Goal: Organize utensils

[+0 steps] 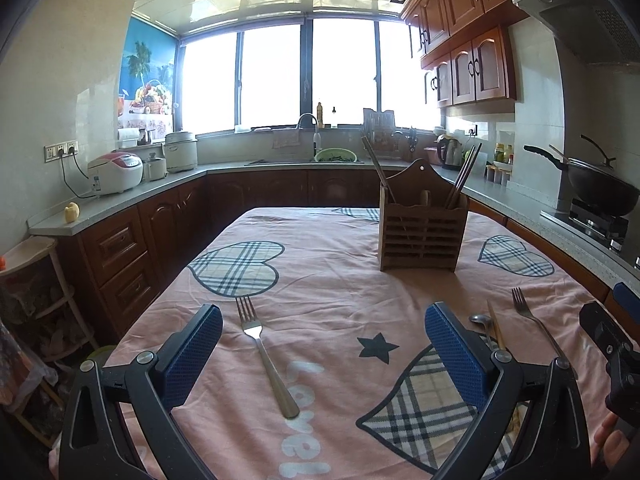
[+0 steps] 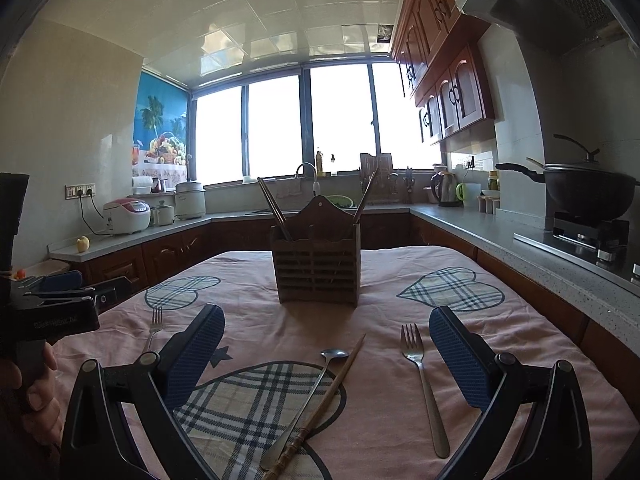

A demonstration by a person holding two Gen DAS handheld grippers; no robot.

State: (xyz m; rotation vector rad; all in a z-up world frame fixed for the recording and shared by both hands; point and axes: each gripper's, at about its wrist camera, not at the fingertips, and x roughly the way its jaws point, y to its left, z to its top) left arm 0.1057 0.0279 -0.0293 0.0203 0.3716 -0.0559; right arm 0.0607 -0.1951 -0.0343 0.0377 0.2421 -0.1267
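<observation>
Fork [image 1: 262, 350] near table's [image 1: 328, 280] front-left corner: light, stiff, slick steel, flat — pinch mid-handle; left gripper [image 1: 322, 354] and right gripper [image 2: 326, 354] both spread wide, empty.

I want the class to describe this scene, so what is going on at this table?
A person holds two grippers over a pink tablecloth, both open and empty. The left gripper straddles a fork; the right gripper frames a spoon, a single chopstick and a second fork. Beyond stands a wooden utensil holder with chopsticks in it.
</observation>
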